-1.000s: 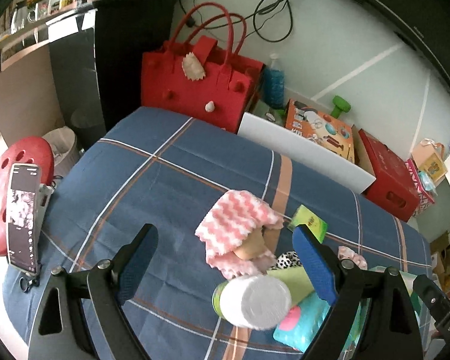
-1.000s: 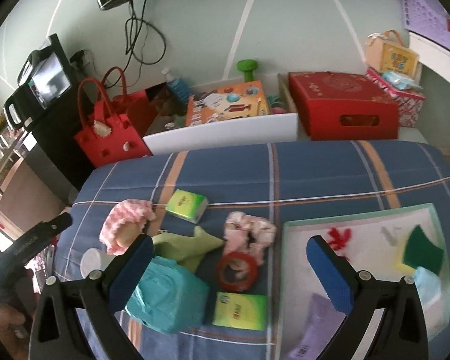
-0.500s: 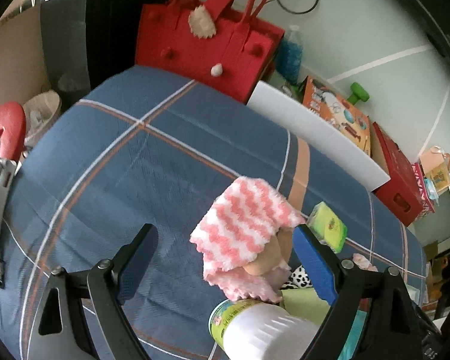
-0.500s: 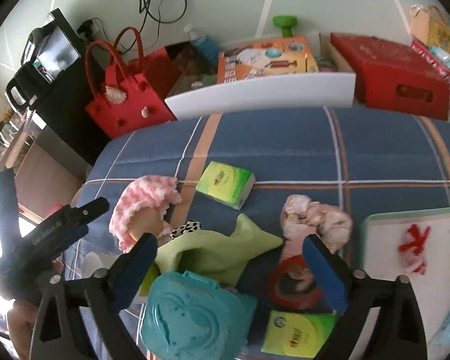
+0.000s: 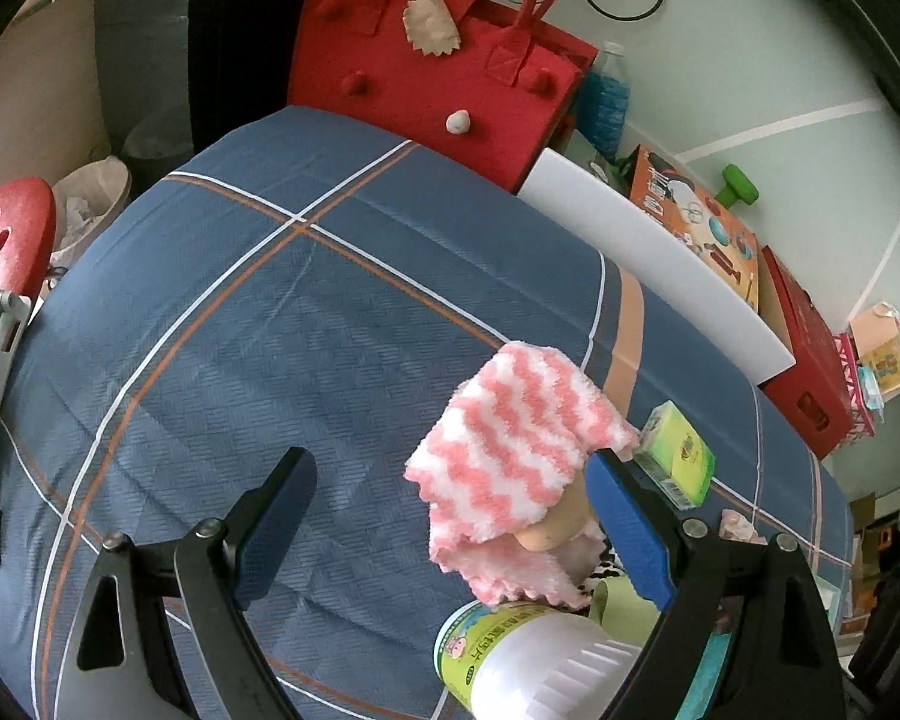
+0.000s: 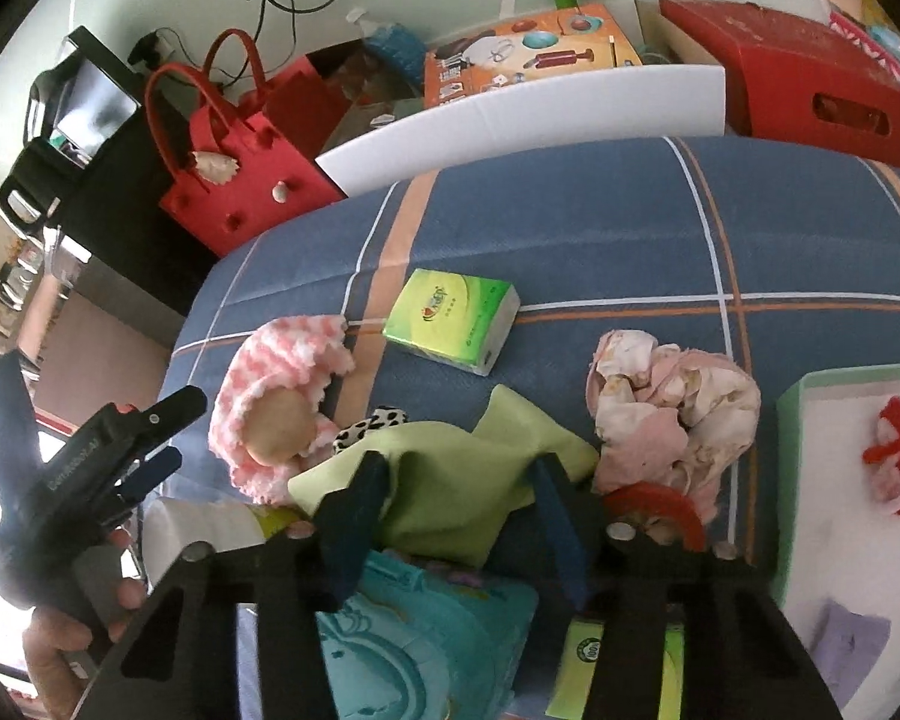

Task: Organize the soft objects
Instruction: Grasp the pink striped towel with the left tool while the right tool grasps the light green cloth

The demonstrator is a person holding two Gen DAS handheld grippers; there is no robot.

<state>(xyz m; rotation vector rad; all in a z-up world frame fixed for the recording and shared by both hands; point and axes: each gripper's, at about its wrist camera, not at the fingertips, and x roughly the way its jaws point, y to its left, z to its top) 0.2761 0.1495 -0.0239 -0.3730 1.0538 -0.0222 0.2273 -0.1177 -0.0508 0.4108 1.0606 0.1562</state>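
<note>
On the blue plaid cover (image 5: 270, 312) a pink-and-white wavy cloth (image 5: 510, 450) drapes over a beige round thing (image 5: 555, 531). My left gripper (image 5: 450, 522) is open around it, the cloth close to the right finger. A lime green cloth (image 6: 450, 480) lies crumpled between the fingers of my right gripper (image 6: 456, 513). Those jaws are closing with the cloth between them, and the pads do not press it. In the right wrist view the left gripper (image 6: 144, 450) sits beside the pink wavy cloth (image 6: 282, 360), held by a hand (image 6: 60, 636).
Around the green cloth lie a green tissue pack (image 6: 453, 324), a crumpled pale pink cloth (image 6: 672, 414), a red tape ring (image 6: 660, 510), a teal wipes pack (image 6: 420, 630) and a white-capped bottle (image 5: 528, 666). A green-rimmed tray (image 6: 810, 396) sits right. A red felt bag (image 5: 426, 72) stands behind.
My right gripper came down and nearer over the green cloth, and its fingers drew much closer together. My left gripper sank toward the pink wavy cloth, then held still, jaws unchanged.
</note>
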